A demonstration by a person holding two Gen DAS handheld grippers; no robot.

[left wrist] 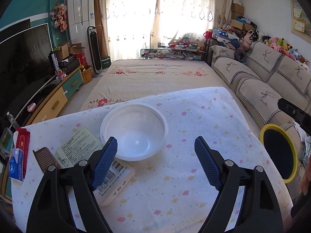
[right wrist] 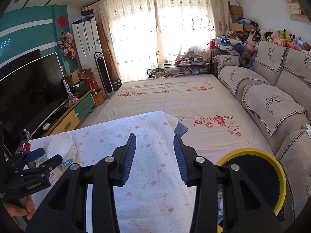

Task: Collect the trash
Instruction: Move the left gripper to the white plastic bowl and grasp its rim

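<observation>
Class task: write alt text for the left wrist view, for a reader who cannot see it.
The open left tool hovers over a round white plastic bowl, empty, on a table under a white cloth dotted with pastel clouds. A cream printed box lies left of the bowl; a yellow-rimmed black bin stands at the right.

Your left gripper (left wrist: 155,163) is wide open and holds nothing. Your right gripper (right wrist: 154,159) is partly open and empty too.
</observation>
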